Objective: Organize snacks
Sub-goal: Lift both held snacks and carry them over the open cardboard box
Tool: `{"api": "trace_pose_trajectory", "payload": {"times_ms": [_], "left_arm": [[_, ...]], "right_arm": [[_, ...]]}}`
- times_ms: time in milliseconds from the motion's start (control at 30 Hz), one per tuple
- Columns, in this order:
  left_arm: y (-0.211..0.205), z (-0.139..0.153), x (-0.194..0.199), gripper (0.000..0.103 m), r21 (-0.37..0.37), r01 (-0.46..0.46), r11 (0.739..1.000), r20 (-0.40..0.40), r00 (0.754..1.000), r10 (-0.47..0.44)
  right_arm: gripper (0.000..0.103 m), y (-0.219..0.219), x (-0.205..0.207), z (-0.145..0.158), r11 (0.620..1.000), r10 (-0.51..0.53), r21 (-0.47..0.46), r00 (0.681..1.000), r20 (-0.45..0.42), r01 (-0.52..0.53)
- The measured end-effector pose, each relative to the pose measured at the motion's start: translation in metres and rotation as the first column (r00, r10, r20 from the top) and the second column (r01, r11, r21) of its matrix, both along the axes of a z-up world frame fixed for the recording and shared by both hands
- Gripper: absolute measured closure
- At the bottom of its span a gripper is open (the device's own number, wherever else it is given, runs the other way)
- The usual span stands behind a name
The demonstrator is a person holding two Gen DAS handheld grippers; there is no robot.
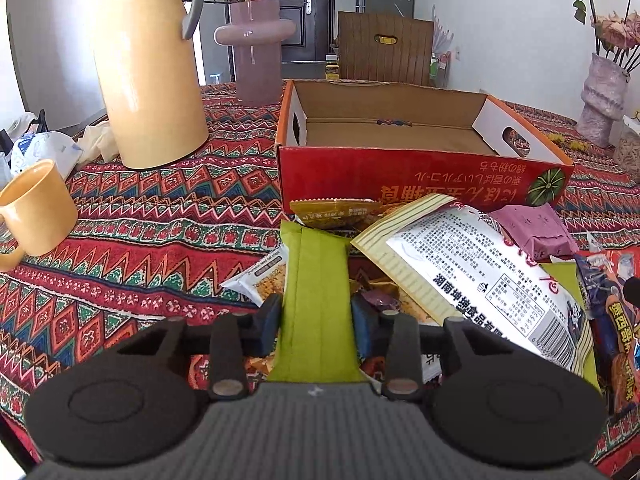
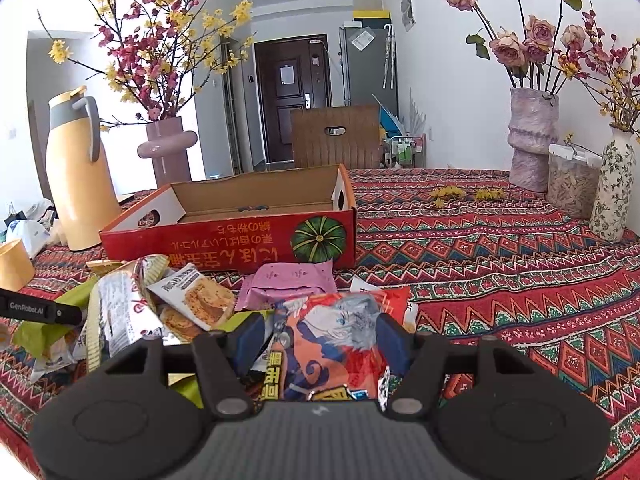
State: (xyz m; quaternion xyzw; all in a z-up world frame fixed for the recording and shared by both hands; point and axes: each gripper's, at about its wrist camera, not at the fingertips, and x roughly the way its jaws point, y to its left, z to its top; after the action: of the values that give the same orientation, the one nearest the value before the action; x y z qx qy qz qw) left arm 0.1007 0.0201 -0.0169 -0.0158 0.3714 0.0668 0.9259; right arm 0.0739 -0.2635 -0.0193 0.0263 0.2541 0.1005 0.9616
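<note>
in the left wrist view, the left gripper is clenched on a flat green plastic snack packet lying in the pile before the open red cardboard box; the packet's near end is hidden under the gripper body. a white printed snack bag is cut off on the right. in the right wrist view, the right gripper grasps a crinkled red-orange snack bag with cartoon art, its lower edge hidden. the box interior is mostly out of sight.
</note>
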Motion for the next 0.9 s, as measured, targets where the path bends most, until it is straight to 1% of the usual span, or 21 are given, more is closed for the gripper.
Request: {"api": "trace_pose_trajectory", "payload": {"times_ms": [133,167,200,233,267,300,367,467,500,533,733,900], "left_arm": [[0.003,0.004,-0.005,0.066,-0.008,-0.003,1.0,0.017,1.0,0.003],[0.004,0.005,-0.005,0.066,-0.011,-0.005,1.0,0.019,1.0,0.006],[0.006,0.005,-0.006,0.066,-0.015,-0.008,1.0,0.021,1.0,0.009],[0.007,0.005,-0.007,0.066,-0.019,-0.01,1.0,0.022,1.0,0.01],[0.008,0.005,-0.008,0.066,-0.023,-0.012,1.0,0.024,1.0,0.013],[0.009,0.005,-0.009,0.066,-0.026,-0.013,1.0,0.025,1.0,0.014],[0.01,0.005,-0.01,0.066,-0.031,-0.013,0.999,0.029,0.999,0.014],[0.011,0.005,-0.012,0.066,-0.039,-0.009,0.999,0.033,0.999,0.01],[0.012,0.006,-0.013,0.066,-0.042,-0.007,0.999,0.036,0.999,0.008],[0.013,0.006,-0.014,0.066,-0.044,-0.006,0.999,0.038,0.999,0.008],[0.017,0.012,-0.021,0.066,-0.058,-0.012,0.998,0.06,0.998,0.015],[0.017,0.023,-0.028,0.068,-0.067,-0.004,0.998,0.097,0.995,0.01]], "right_arm": [[0.042,0.001,0.001,-0.001,1.0,-0.006,-0.007,1.0,-0.01,0.006],[0.04,0.001,0.0,-0.001,1.0,-0.01,-0.012,1.0,-0.011,0.01],[0.031,0.001,-0.001,-0.002,1.0,-0.016,-0.016,1.0,-0.015,0.015],[0.018,0.001,-0.002,-0.002,1.0,-0.02,-0.022,1.0,-0.018,0.019],[0.014,0.001,-0.003,-0.004,0.999,-0.022,-0.032,1.0,-0.021,0.021],[0.012,0.003,-0.005,-0.006,0.999,-0.02,-0.043,0.999,-0.026,0.019],[0.012,0.007,-0.005,-0.012,0.997,-0.013,-0.073,0.998,-0.057,0.009],[0.019,0.013,-0.001,-0.023,0.992,-0.028,-0.124,0.994,-0.11,0.014],[0.032,0.014,-0.001,-0.025,0.992,-0.027,-0.127,0.992,-0.12,0.011],[0.042,0.014,-0.001,-0.025,0.992,-0.026,-0.124,0.992,-0.126,0.01],[0.044,0.01,-0.01,-0.013,0.994,-0.033,-0.109,0.997,-0.074,0.025],[0.044,0.011,-0.014,0.0,0.995,-0.025,-0.096,0.999,-0.039,0.021]]}}
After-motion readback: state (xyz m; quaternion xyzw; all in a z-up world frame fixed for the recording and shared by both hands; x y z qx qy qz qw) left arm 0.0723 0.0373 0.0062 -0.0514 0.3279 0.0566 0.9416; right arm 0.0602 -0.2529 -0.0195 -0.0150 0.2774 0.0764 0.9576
